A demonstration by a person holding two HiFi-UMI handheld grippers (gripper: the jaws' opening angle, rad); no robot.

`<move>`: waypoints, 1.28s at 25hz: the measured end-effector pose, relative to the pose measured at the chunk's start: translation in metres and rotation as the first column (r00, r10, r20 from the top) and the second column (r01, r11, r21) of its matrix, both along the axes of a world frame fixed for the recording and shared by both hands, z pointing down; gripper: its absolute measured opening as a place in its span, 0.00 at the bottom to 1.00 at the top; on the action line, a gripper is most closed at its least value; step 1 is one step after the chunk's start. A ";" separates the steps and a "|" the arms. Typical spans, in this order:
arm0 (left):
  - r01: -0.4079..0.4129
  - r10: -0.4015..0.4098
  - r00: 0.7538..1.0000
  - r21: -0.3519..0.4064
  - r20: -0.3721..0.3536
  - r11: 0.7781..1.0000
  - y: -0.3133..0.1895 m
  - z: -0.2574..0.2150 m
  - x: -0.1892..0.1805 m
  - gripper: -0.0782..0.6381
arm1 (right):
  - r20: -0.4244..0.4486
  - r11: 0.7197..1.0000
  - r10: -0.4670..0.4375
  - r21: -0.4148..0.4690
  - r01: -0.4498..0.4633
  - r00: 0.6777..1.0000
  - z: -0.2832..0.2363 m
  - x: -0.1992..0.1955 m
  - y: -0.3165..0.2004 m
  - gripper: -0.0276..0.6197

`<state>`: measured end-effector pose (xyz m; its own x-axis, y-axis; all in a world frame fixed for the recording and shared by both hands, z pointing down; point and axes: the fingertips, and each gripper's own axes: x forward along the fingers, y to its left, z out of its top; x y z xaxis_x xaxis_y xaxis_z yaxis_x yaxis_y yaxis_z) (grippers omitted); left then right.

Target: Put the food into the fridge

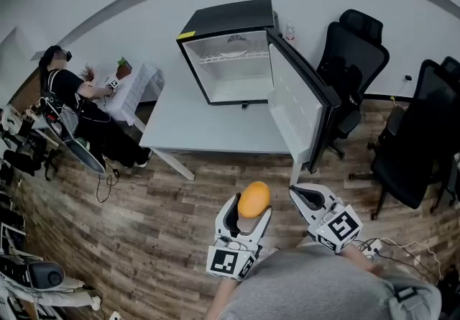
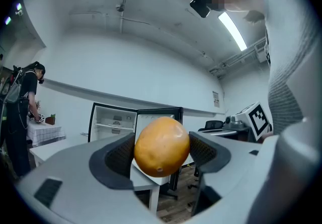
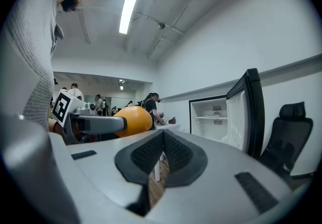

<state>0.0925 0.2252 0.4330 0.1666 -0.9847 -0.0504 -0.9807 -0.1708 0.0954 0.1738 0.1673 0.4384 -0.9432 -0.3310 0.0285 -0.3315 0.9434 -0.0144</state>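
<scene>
An orange mango-like fruit (image 1: 254, 199) sits between the pads of my left gripper (image 1: 251, 205), which is shut on it and held level over the wooden floor; the left gripper view shows the fruit (image 2: 161, 146) pinched between both pads. My right gripper (image 1: 305, 197) is beside it on the right, shut with nothing between its pads (image 3: 162, 156). The small black fridge (image 1: 228, 51) stands on the white table (image 1: 194, 128) ahead, its door (image 1: 300, 101) swung open to the right, with a white shelf inside. In the right gripper view the fruit (image 3: 133, 121) shows at the left.
Black office chairs (image 1: 353, 70) stand to the right of the table and fridge door. A person (image 1: 72, 99) works at a smaller table (image 1: 136, 88) at the left. Gear lies on the floor (image 1: 144, 239) at the far left, cables at the lower right.
</scene>
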 end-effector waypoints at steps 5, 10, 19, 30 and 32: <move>0.003 -0.003 1.000 0.001 -0.004 1.000 0.001 0.000 -0.001 0.59 | 0.019 1.000 -0.026 -0.011 0.026 0.999 -0.001 -0.002 0.004 0.06; 0.015 -0.015 1.000 0.009 -0.001 1.000 0.006 0.001 -0.008 0.59 | 0.033 0.998 -0.061 -0.019 0.061 0.998 0.002 -0.011 0.012 0.06; 0.032 -0.032 0.999 0.002 -0.007 0.999 0.012 0.002 -0.025 0.59 | 0.029 0.996 -0.084 -0.025 0.085 0.996 0.003 -0.032 0.018 0.06; 0.055 -0.055 0.998 -0.019 -0.031 0.998 0.015 0.009 -0.047 0.59 | 0.016 0.995 -0.086 -0.057 0.087 0.996 0.010 -0.050 0.021 0.06; 0.056 -0.057 0.998 -0.019 -0.032 0.998 0.009 0.009 -0.049 0.59 | 0.012 0.995 -0.078 -0.064 0.079 0.997 0.012 -0.049 0.016 0.06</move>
